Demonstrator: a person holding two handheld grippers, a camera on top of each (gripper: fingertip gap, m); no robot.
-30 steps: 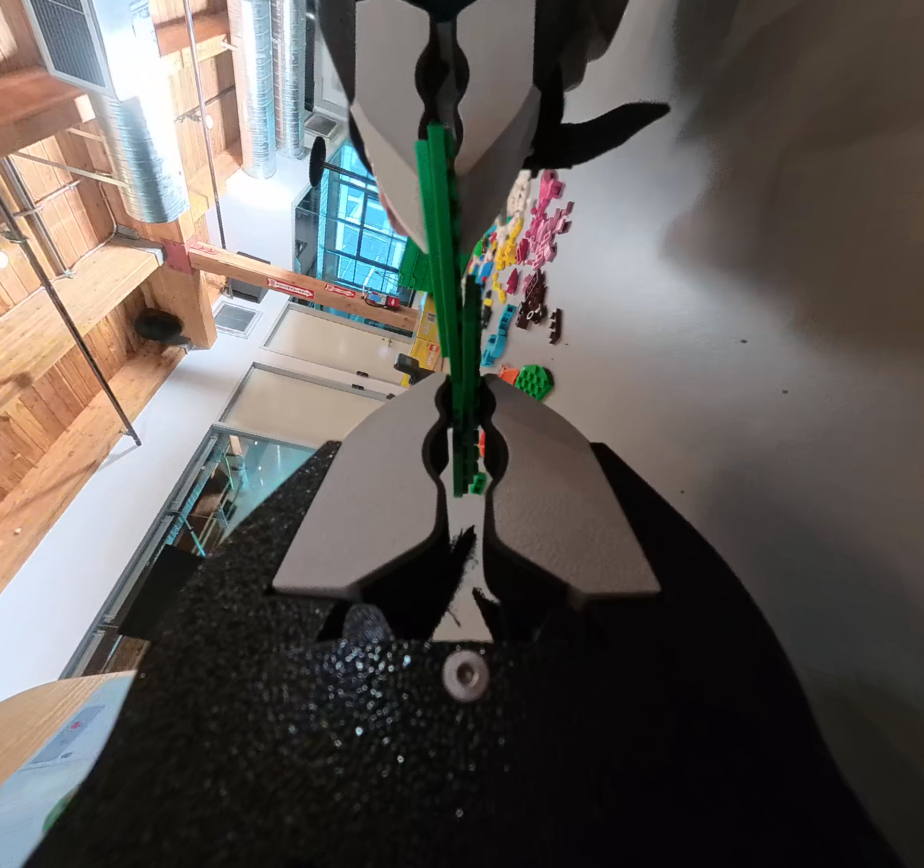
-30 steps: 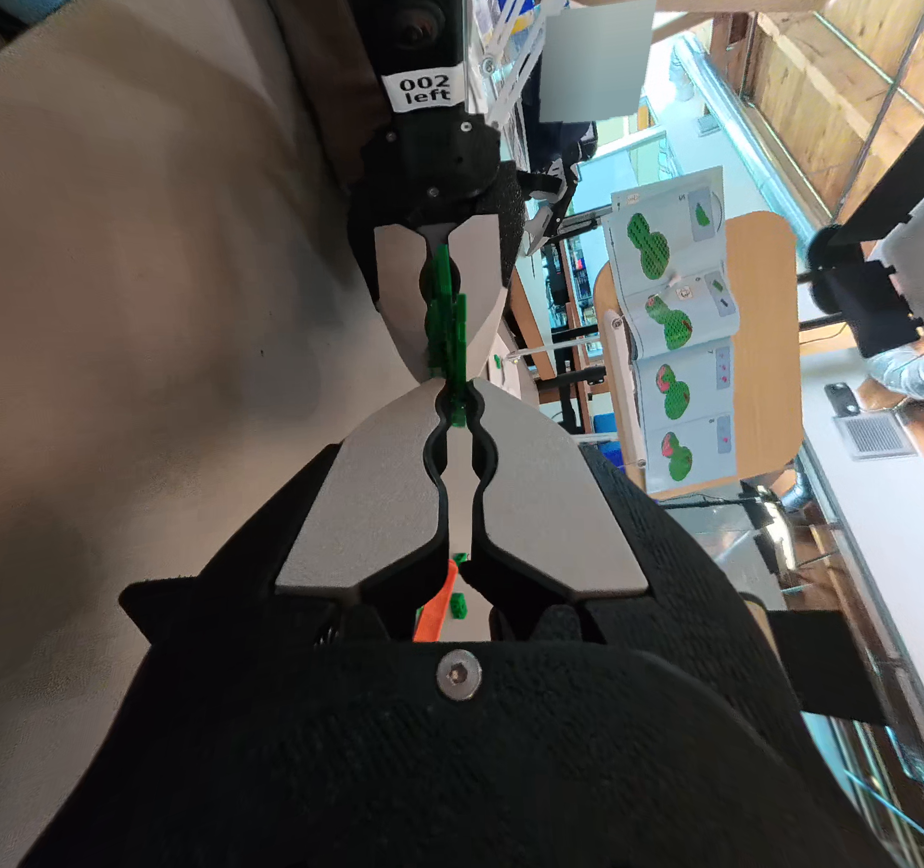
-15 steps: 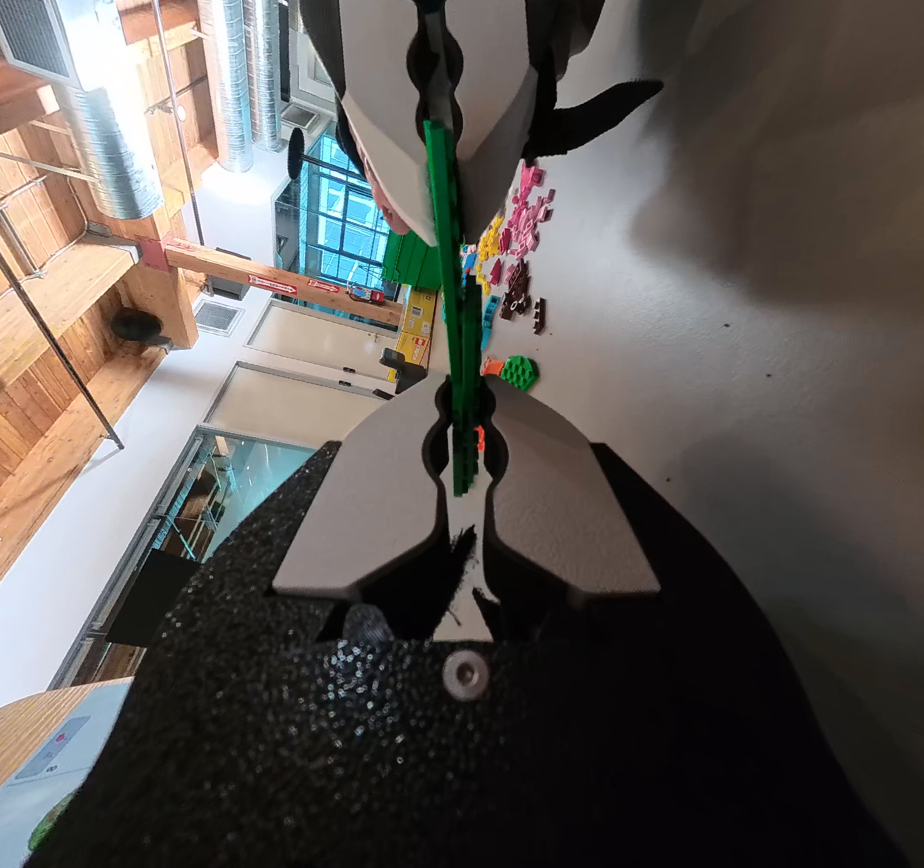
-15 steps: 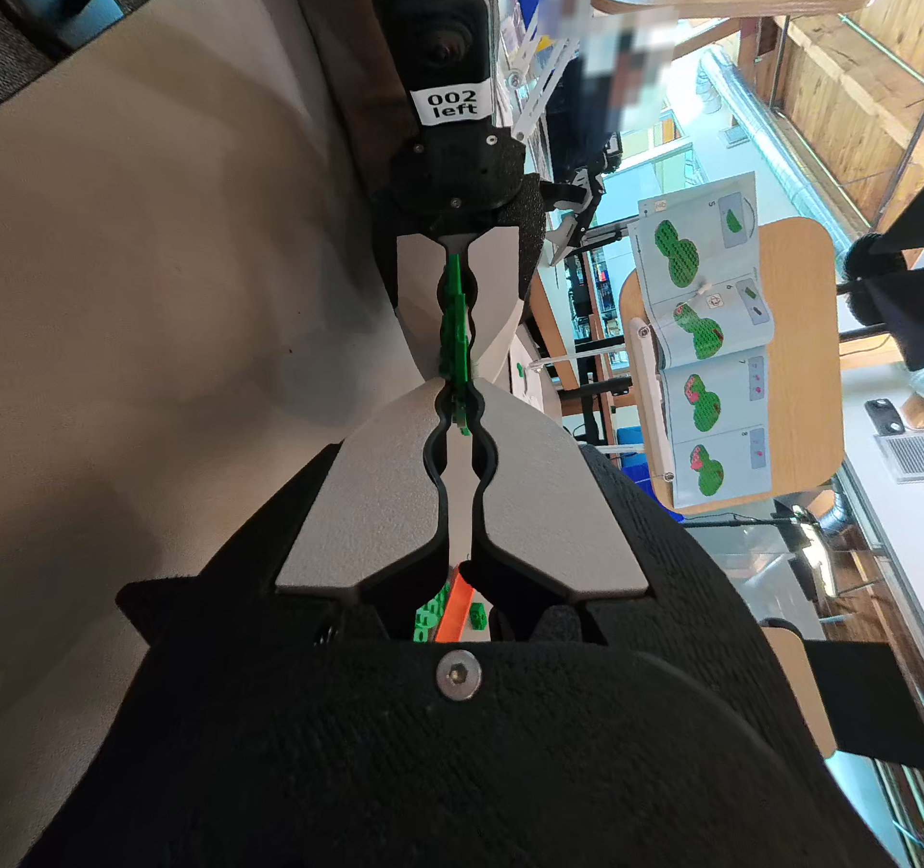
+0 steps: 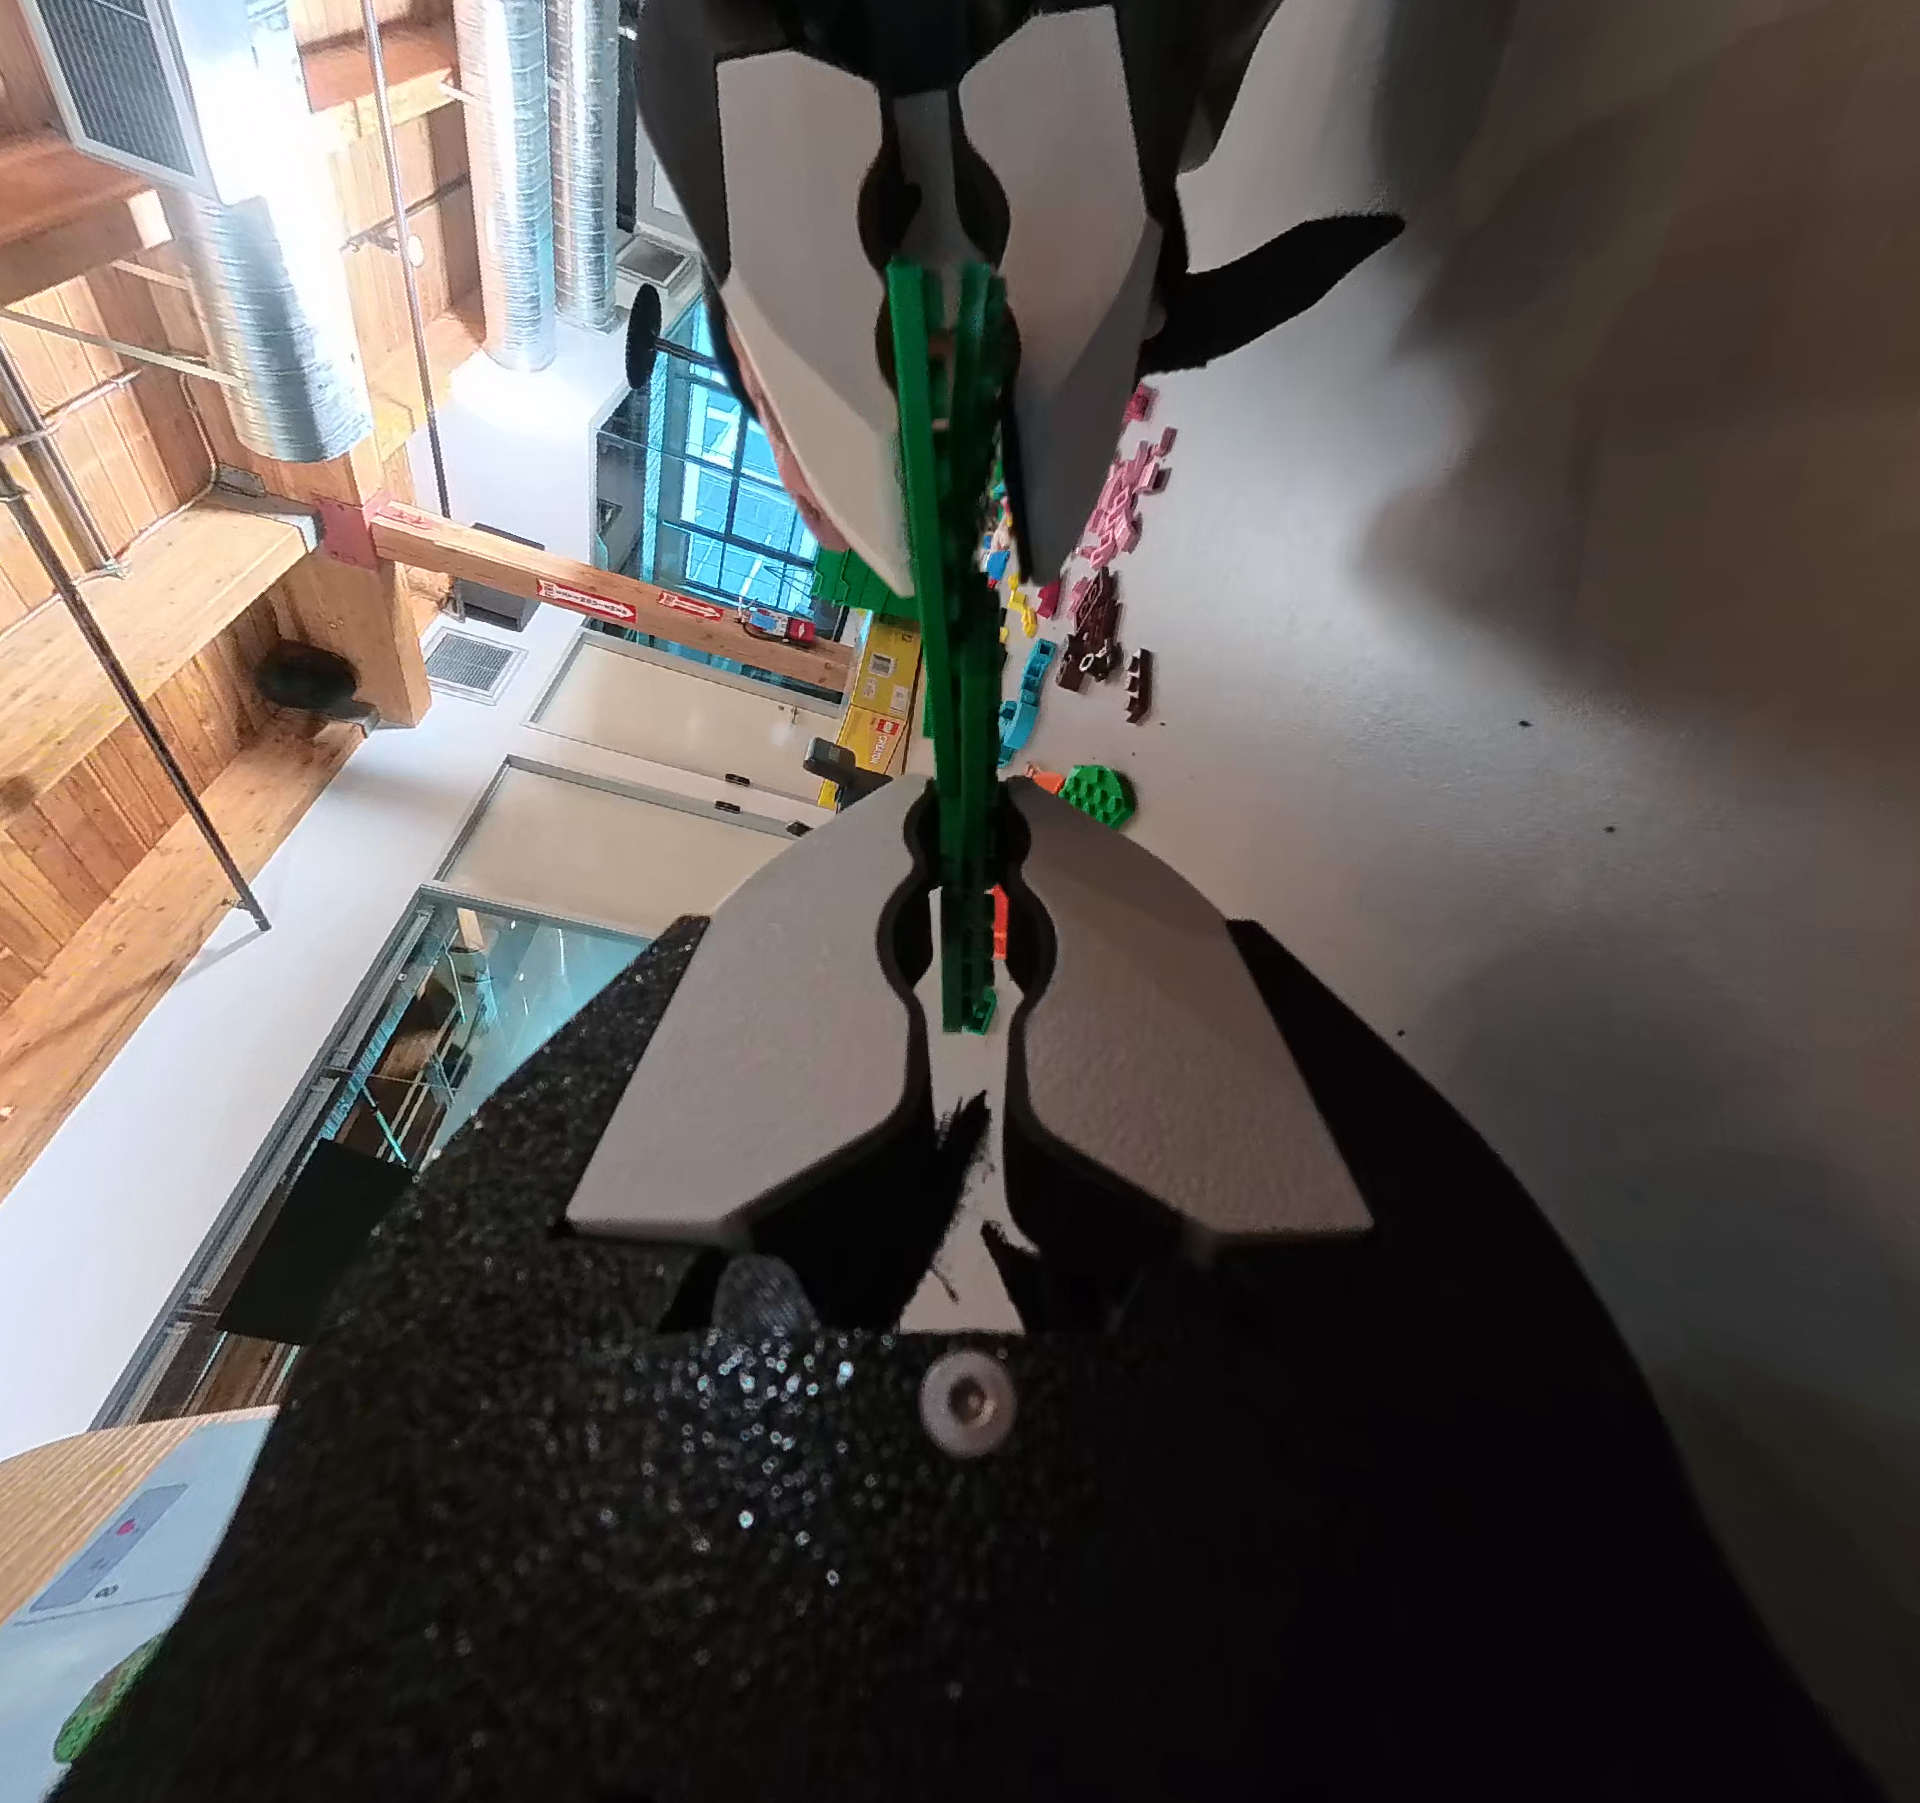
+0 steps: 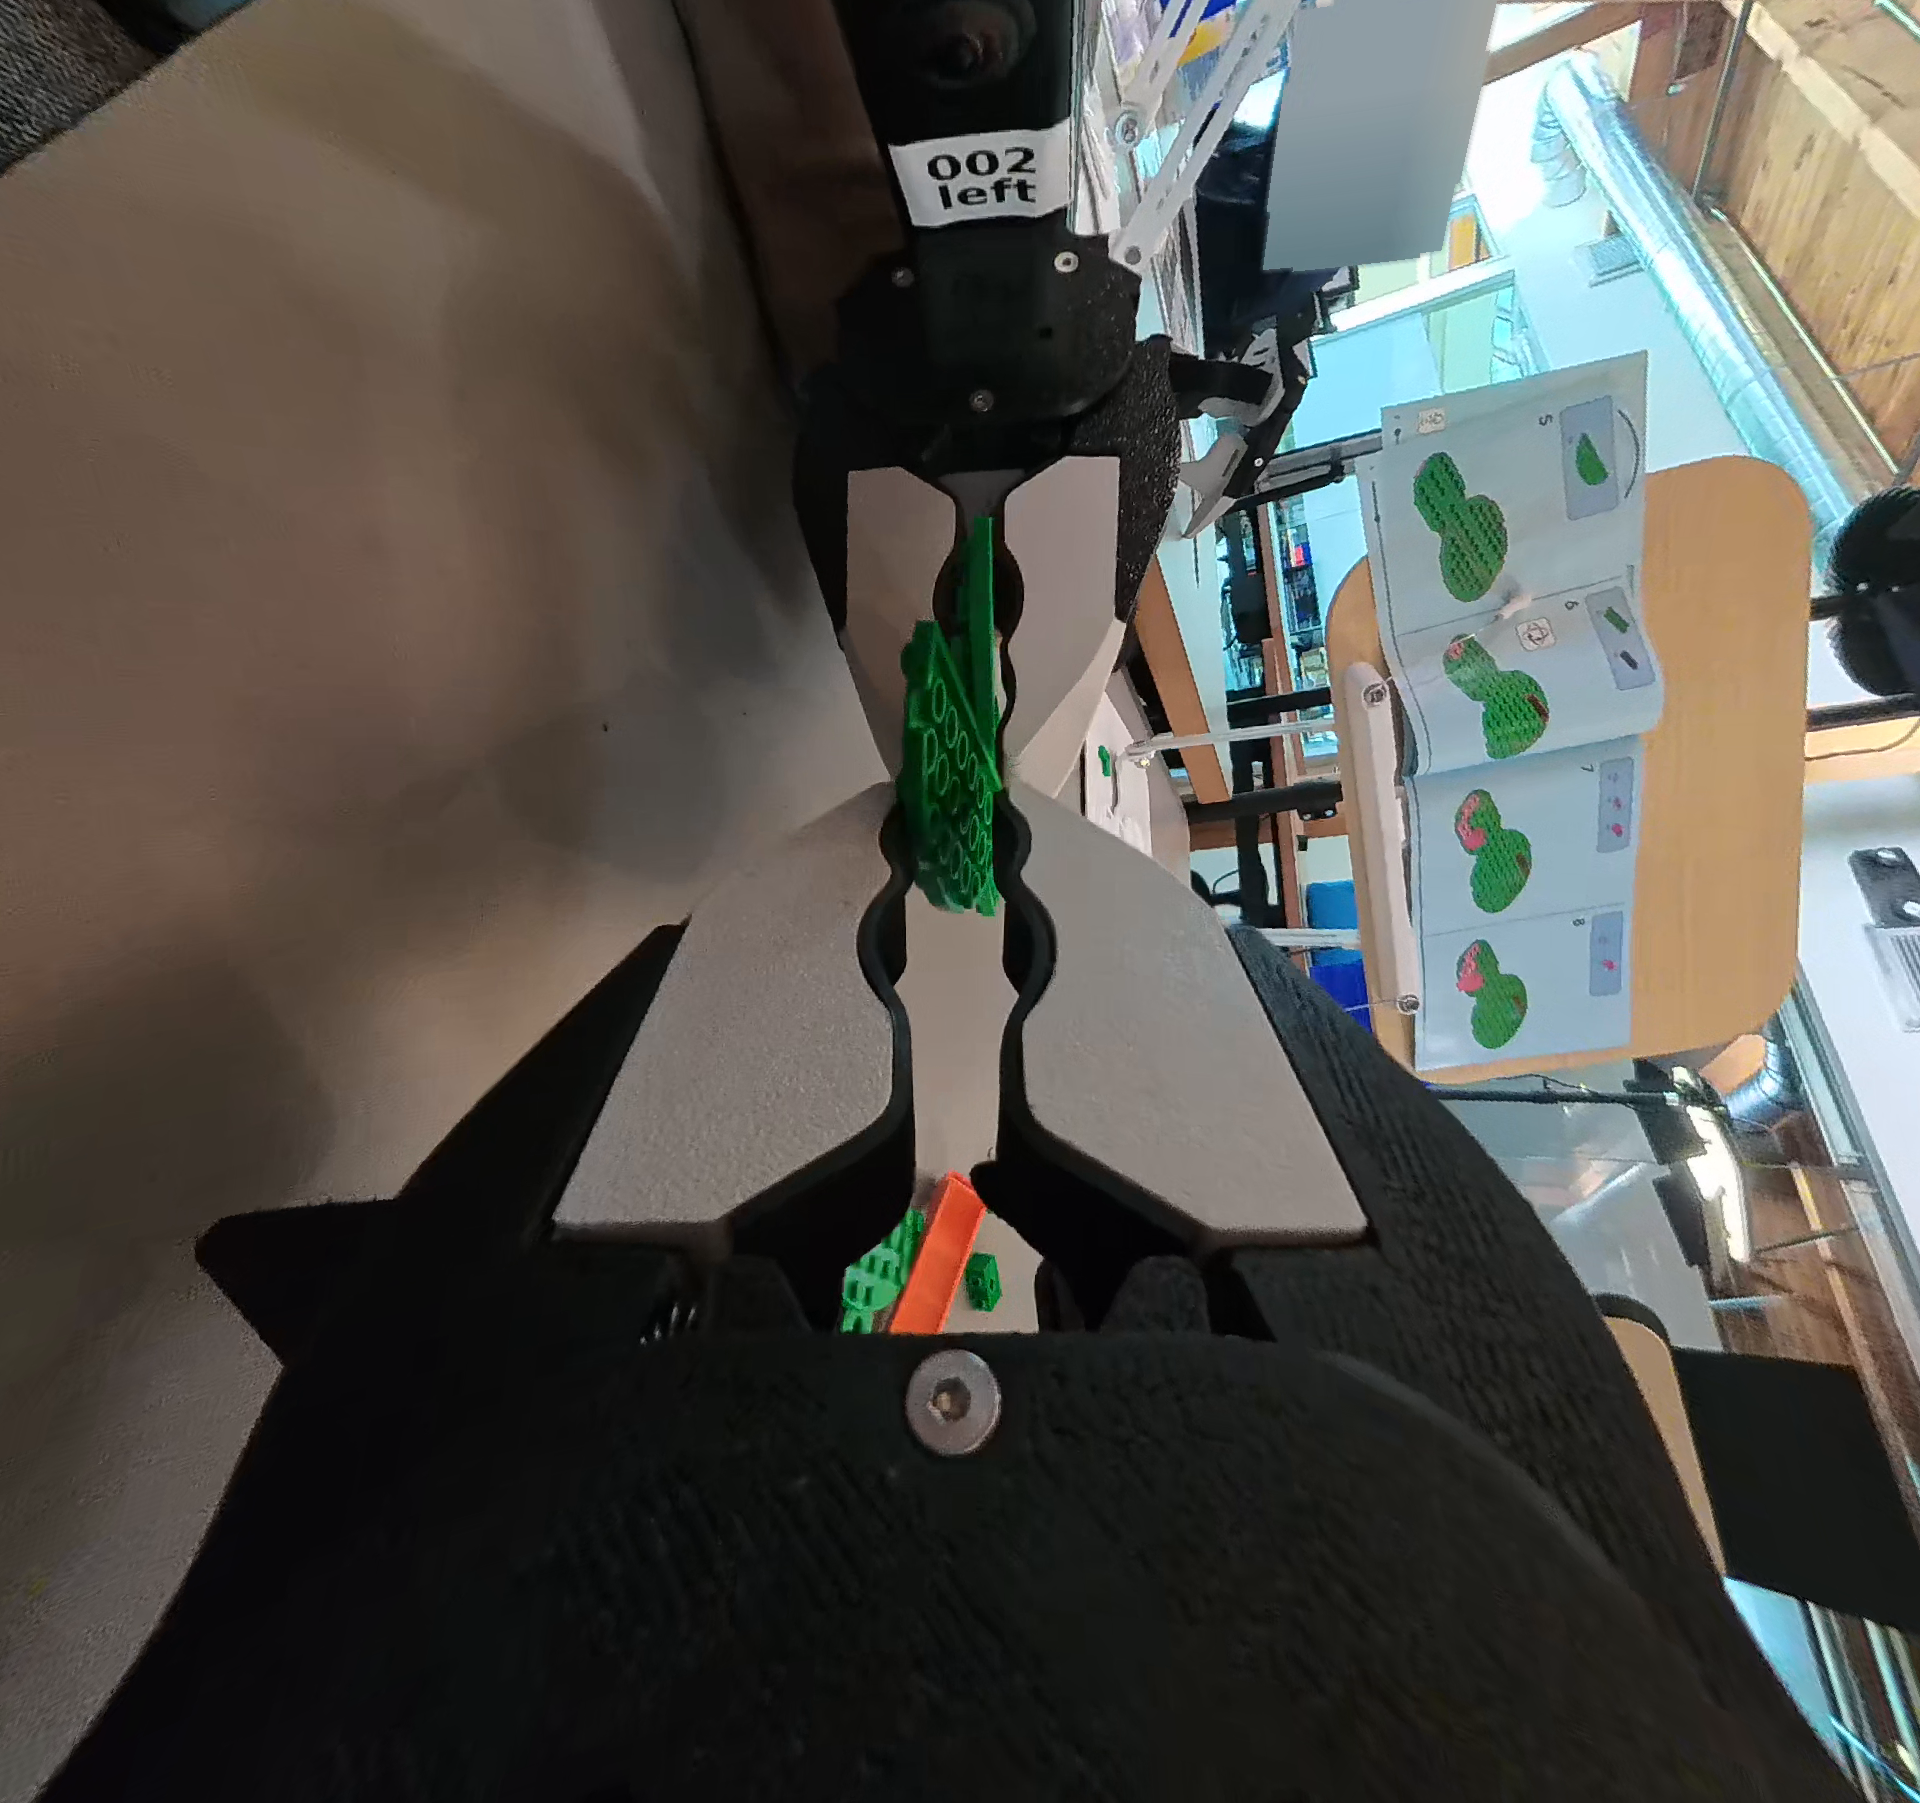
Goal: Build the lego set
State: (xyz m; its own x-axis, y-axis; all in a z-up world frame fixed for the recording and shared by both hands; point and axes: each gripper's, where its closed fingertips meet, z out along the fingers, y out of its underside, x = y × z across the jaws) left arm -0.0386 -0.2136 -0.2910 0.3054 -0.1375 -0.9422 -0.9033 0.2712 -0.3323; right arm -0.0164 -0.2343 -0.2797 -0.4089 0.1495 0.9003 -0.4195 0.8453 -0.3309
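Note:
A stack of thin green lego plates (image 5: 951, 673) hangs in the air, edge-on, between my two grippers, which face each other tip to tip. My left gripper (image 5: 966, 795) is shut on its near end. My right gripper (image 5: 961, 564) comes from the far side and is shut on the other end. In the right wrist view the plates (image 6: 948, 714) are tilted, so a studded bright green face shows. There my right gripper (image 6: 951, 810) clamps the near edge and my left gripper (image 6: 961, 761) holds the far part.
Loose bricks lie on the white table (image 5: 1455, 818): pink ones (image 5: 1127, 496), brown ones (image 5: 1096, 631), teal ones (image 5: 1023, 704) and a round green plate (image 5: 1099, 795). An orange piece (image 6: 940, 1254) and small green bits lie under my right gripper. An open instruction booklet (image 6: 1507, 714) stands to the right. The tips of both grippers are at nearly the same place.
The two grippers have drawn a little closer along the plates. The plate stack has turned slightly, so its studded face now shows in the right wrist view.

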